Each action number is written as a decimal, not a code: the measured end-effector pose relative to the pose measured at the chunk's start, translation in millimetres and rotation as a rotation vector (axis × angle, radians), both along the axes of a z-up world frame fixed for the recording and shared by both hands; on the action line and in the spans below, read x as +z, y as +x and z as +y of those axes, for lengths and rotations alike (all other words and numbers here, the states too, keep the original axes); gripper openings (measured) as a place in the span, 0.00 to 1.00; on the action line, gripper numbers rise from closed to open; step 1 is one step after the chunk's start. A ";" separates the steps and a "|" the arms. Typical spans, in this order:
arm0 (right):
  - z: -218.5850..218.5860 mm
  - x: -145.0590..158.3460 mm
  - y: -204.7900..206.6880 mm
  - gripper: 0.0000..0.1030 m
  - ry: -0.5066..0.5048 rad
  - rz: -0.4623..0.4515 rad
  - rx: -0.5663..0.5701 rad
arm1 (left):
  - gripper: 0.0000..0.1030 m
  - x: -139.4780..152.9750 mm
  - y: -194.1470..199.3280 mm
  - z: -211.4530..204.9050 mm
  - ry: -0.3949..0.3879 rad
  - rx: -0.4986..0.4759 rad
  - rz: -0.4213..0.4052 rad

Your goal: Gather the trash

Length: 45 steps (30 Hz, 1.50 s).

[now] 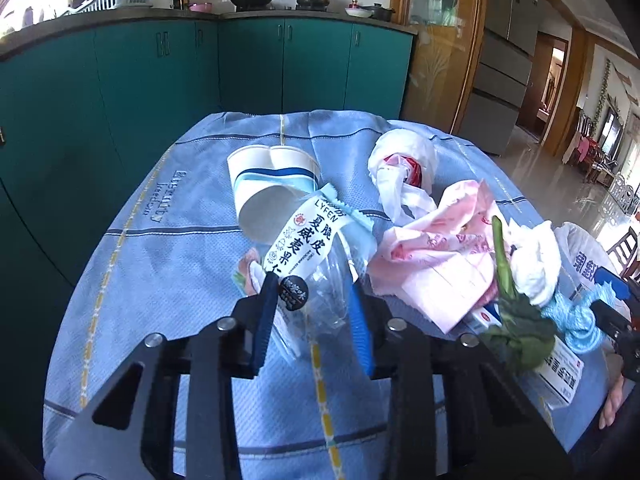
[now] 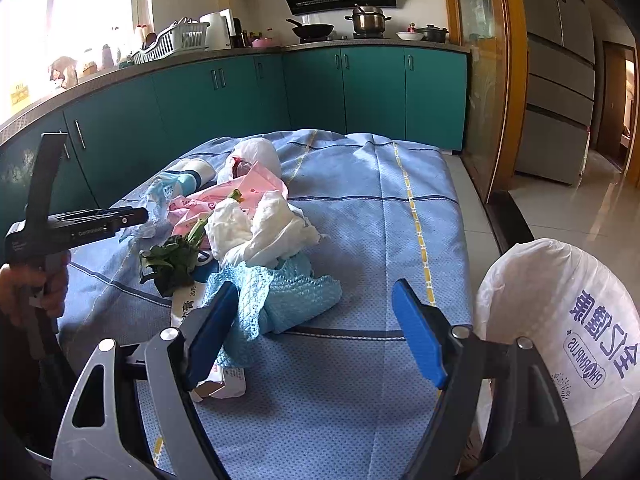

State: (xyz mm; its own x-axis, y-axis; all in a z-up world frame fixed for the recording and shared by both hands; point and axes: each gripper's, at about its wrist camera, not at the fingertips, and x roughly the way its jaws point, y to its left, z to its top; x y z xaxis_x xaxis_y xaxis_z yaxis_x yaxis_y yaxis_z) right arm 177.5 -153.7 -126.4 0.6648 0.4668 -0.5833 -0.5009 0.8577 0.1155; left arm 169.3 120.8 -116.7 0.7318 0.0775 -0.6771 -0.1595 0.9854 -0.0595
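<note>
Only the left wrist view showed the left claw (image 1: 314, 284) clenched on a clear snack wrapper (image 1: 308, 248) just in front of the crushed paper cup (image 1: 272, 188) on the table (image 1: 180, 216). Meanwhile the right claw (image 2: 316, 320) gaped released beside the blue knitted cloth (image 2: 280, 296), a white trash bag (image 2: 560, 320) at its right.

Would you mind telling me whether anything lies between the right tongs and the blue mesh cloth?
Nothing visible does: the right tongs are open, and the blue mesh cloth lies directly ahead by the left finger.
</note>
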 end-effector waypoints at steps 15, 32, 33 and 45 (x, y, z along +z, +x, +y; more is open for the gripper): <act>-10.0 10.9 -5.8 0.82 0.048 -0.044 -0.020 | 0.17 23.9 -52.5 -14.0 0.061 -0.039 -0.059; 20.7 9.8 -4.1 0.89 0.066 -0.010 0.079 | 0.74 27.3 -1.4 15.2 0.039 -0.067 -0.057; 22.9 8.8 -3.8 0.89 0.061 -0.007 0.083 | 0.74 24.0 5.4 14.6 0.042 -0.075 -0.048; 52.9 -14.2 7.2 0.88 -0.055 0.066 0.108 | 0.47 -5.9 34.7 1.6 0.040 -0.119 0.044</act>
State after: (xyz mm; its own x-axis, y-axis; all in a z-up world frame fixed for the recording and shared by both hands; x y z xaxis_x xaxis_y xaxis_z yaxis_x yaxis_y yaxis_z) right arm 184.7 -100.8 -140.7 0.5719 0.4993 -0.6509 -0.5832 0.8055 0.1055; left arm 204.0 122.4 -122.6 0.7071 0.0197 -0.7069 -0.0432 0.9989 -0.0154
